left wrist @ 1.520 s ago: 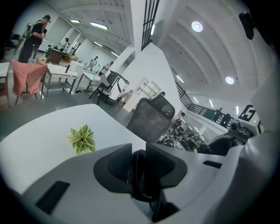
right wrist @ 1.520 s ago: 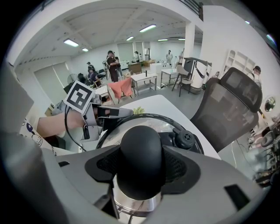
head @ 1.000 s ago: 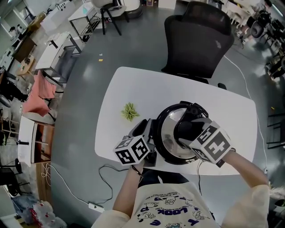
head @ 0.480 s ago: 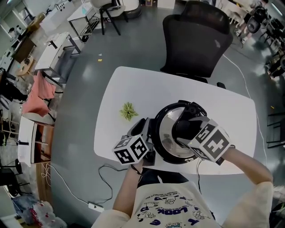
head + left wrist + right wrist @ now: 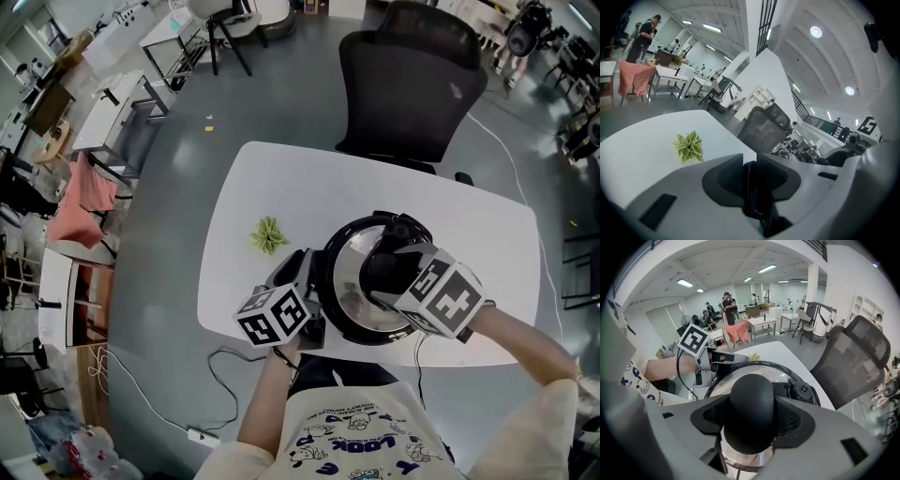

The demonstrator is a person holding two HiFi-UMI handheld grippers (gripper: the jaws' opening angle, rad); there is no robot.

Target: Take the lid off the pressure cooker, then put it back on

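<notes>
The pressure cooker (image 5: 367, 330) stands near the table's front edge, its steel lid (image 5: 349, 272) on top. My right gripper (image 5: 389, 272) reaches down from the right and is shut on the lid's round black knob (image 5: 751, 399), which fills the space between the pads of the gripper (image 5: 751, 420). A black valve (image 5: 804, 391) sits on the lid behind the knob. My left gripper (image 5: 314, 281) is at the cooker's left side. In the left gripper view that gripper (image 5: 751, 187) is shut on the cooker's thin black side handle (image 5: 749, 197), its jaws having just been closing on it.
A small green paper plant (image 5: 269, 234) lies on the white table (image 5: 281, 178) left of the cooker. A black office chair (image 5: 412, 75) stands behind the table. A cable (image 5: 220, 375) hangs off the front edge by the person's shirt.
The right gripper's marker cube has turned slightly on the knob. The cooker, lid and left gripper stay where they were.
</notes>
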